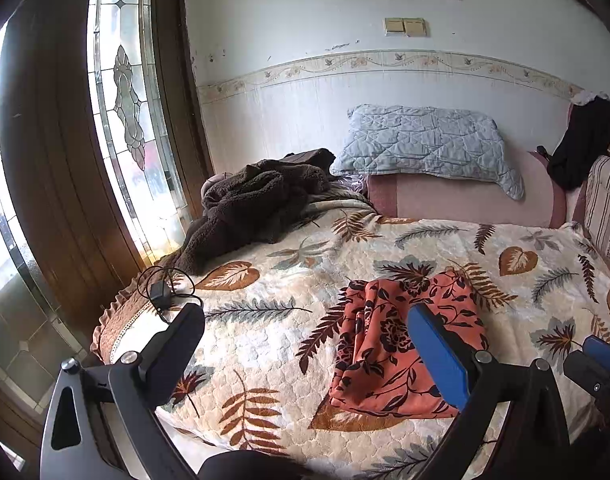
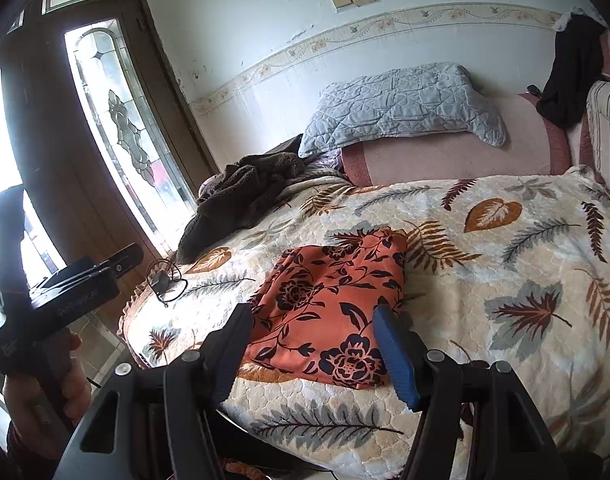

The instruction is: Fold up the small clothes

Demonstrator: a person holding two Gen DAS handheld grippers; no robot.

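Note:
An orange garment with black flowers [image 1: 405, 340] [image 2: 333, 304] lies folded flat on the leaf-patterned bedspread [image 1: 265, 340] [image 2: 485, 280]. My left gripper [image 1: 307, 312] hovers open over the bed's near edge; its blue finger [image 1: 433, 344] overlaps the garment's near side and its black finger stands well to the left. My right gripper [image 2: 312, 314] is open too, with the garment's near edge seen between and beyond its fingers, and no pad presses on the cloth. A hand holds the left gripper [image 2: 125, 256] at the left of the right wrist view. The right gripper [image 1: 601, 360] shows at the left view's right edge.
A brown fleece garment [image 1: 249, 204] is heaped at the bed's far left. A grey quilted pillow [image 1: 421, 144] rests on a pink blanket by the wall. A black charger with its cable [image 1: 161, 292] lies near the left edge. A wooden glass-panelled door [image 1: 65, 160] is on the left.

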